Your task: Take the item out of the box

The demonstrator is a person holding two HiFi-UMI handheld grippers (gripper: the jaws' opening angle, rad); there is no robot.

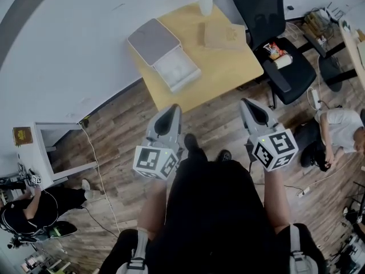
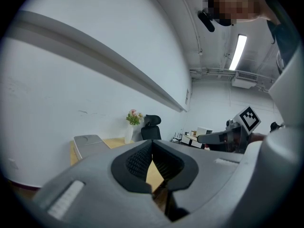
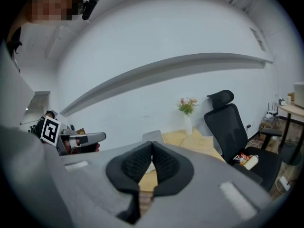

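- Grippers in both of the person's hands: the left gripper and the right gripper are held side by side, both pointing forward at a wooden table.
- Each gripper's own view shows its two black ridged pads pressed together with nothing between them. Both are closed and empty.
- The box sits near the table's edge, straight ahead of the left gripper and ahead-left of the right one, well apart from both.
- The box has a grey top, and a white tray lies exposed on the side facing the grippers. Whether the top hinges or slides cannot be told.
- Whatever lies in the tray is pale and too small to make out.
- Farther ahead of the right gripper lie a flat brown board and a white vase of flowers. A black office chair stands to that gripper's right.
- Judging from this, the task has barely begun and the step in hand is the approach.
- To do it well, the person would need to step closer and spread the jaws before reaching in, not over the tray.
- A sound plan is for the left gripper to steady the grey top while the right gripper comes down into the tray.
- The item is best gripped across a narrow side and lifted straight up, since a light box could slide or rise with it.
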